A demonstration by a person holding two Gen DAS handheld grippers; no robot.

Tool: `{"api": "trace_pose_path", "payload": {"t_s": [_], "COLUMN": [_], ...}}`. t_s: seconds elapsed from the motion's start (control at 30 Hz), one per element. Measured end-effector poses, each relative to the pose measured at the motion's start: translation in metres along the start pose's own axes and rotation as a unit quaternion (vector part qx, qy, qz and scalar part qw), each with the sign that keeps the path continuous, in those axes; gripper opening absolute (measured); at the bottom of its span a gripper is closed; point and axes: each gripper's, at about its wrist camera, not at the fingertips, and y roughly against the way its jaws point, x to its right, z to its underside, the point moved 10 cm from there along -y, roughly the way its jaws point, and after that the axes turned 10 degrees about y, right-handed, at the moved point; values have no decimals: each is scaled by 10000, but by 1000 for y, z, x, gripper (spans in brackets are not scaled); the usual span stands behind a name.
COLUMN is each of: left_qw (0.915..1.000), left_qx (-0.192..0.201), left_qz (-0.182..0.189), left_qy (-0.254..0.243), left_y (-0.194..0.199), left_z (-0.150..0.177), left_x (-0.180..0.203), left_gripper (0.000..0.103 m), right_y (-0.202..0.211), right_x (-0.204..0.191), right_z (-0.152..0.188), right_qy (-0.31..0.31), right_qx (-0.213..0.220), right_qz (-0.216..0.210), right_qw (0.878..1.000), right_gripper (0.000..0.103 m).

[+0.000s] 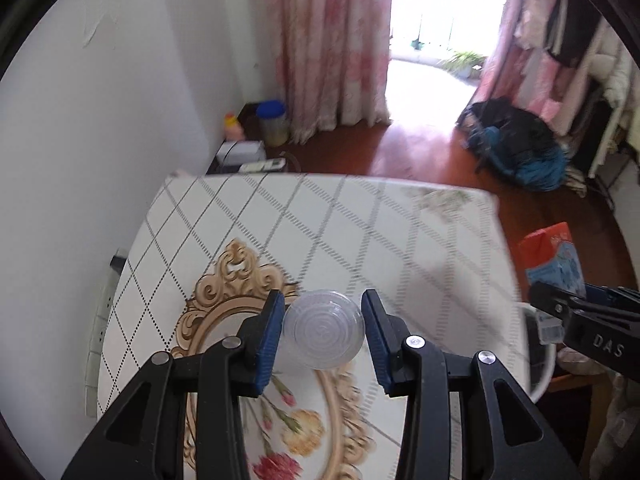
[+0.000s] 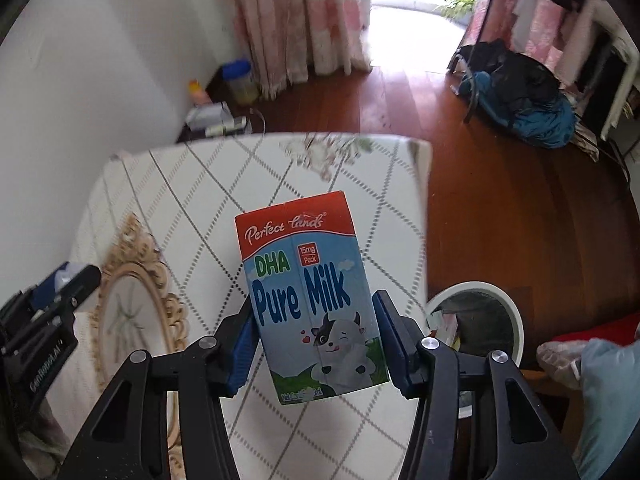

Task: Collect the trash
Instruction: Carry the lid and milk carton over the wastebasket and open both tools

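Midway through cleanup: right hand-held gripper (image 2: 316, 344) clamped on milk carton (image 2: 310, 300), left hand-held gripper (image 1: 323, 334) clamped on plastic cup (image 1: 324, 330), both above tabletop (image 1: 360, 232), neither yet in bin (image 2: 516, 312) beside tabletop

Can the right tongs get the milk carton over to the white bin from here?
Probably yes. The right tongs grip the milk carton, and the white bin stands just right of them, mouth open, with nothing between.

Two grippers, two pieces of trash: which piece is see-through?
The clear plastic cup between the left gripper fingers; its ribbed base faces the camera. The milk carton in the right gripper is opaque printed card.
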Motion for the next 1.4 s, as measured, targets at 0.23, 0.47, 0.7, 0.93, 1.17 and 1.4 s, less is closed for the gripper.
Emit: {"api": "trace_pose_path", "payload": {"t_s": [0.23,0.47,0.7,0.93,1.17,1.4], "left_qw": [9972,9883,9697,9505,9388,9444], "left_qx": [180,-350,-1480,-2347,-2861,-2758], "left_qz": [639,1337,1723,1734,1505,1395], "left_qy": [-347,-653,-894,-1069,-1194,-1120], "left_y": [57,52,-22,-99,-153,-152], "left_z": [6,41,87,121,145,142], "left_x": [74,174,272,330,359,352], "left_gripper": [36,36,36,36,37,84], "right_y": [83,128,85,1,-70,-106], "right_x": [57,158,257,305,320,323], "right_z": [18,76,145,195,216,224], "right_qy": [-464,-1095,-1796,-2305,-2493,-2699], "right_qx": [601,703,112,-452,-834,-893], "right_qz": [24,333,410,103,-54,-358], "right_qw": [9971,9909,9828,9720,9648,9581], "right_gripper": [56,56,56,56,56,56]}}
